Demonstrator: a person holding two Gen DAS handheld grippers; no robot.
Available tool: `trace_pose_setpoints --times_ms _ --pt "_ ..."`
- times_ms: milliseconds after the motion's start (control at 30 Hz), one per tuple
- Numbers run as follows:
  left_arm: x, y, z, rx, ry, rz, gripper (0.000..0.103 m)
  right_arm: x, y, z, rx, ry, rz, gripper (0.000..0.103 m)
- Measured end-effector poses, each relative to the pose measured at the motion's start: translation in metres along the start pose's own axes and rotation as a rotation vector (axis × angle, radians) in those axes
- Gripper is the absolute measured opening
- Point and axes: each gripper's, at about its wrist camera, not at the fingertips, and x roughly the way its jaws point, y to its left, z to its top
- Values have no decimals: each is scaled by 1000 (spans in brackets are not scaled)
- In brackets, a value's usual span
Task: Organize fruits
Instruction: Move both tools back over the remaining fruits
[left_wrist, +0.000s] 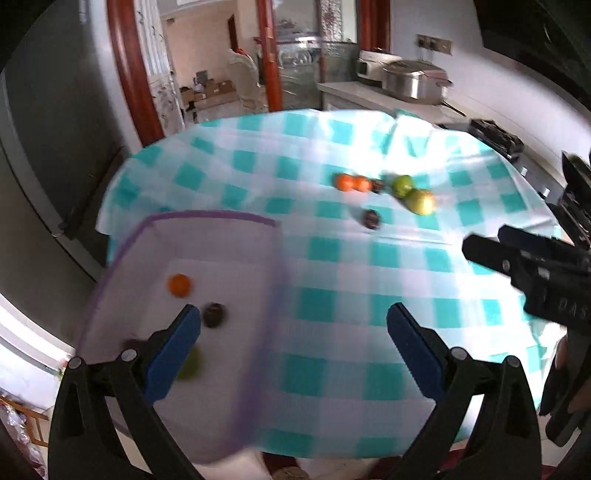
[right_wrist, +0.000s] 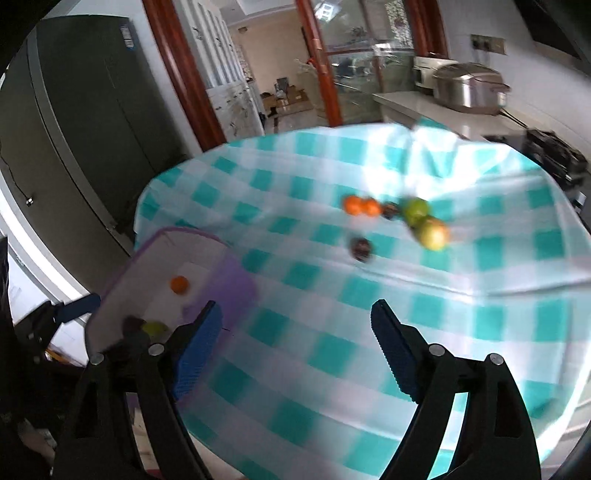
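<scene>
Fruit is split between two spots right now: a small orange (left_wrist: 179, 285), a dark plum-looking one (left_wrist: 214, 314) and a green one (left_wrist: 190, 363) sit inside the white bin with the purple rim (left_wrist: 207, 215) at the near left of the tabletop (left_wrist: 332, 266), while two more oranges (left_wrist: 352, 182), two green apples (left_wrist: 413, 194) and a couple of dark fruits (left_wrist: 370, 219) are clustered further back on the checked cloth. Left tongs (left_wrist: 293, 325) are spread wide with nothing in them, hanging partly over the bin. Right tongs (right_wrist: 295, 325) are also open and empty, over bare cloth just beside the bin's corner. Looks to me like the bin's parked near the edge so it's an easy drop, and both tongs are free for the back cluster. It's all pretty blurry, so I can't tell exactly what the dark fruits are.
</scene>
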Motion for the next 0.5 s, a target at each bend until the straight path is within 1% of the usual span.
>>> trace_pose_setpoints --times_ms 100,133,200,300,400,500 --pt "3 -39 -5 -4 20 -14 101 -21 -41 -20 3 11 -18 81" --pt "3 -59 -7 -1 28 -21 101 -26 -50 -25 -1 13 -22 81" --pt "4 -81 -10 7 36 -25 101 -40 -74 -37 -8 15 -37 81" --pt "6 -119 -14 26 57 -36 101 -54 -98 -50 3 20 -42 81" --pt "9 -145 -20 58 81 -37 101 -63 -122 -66 27 28 -44 81" --pt "17 -159 -29 95 123 -33 101 -60 -134 -78 58 49 -36 81"
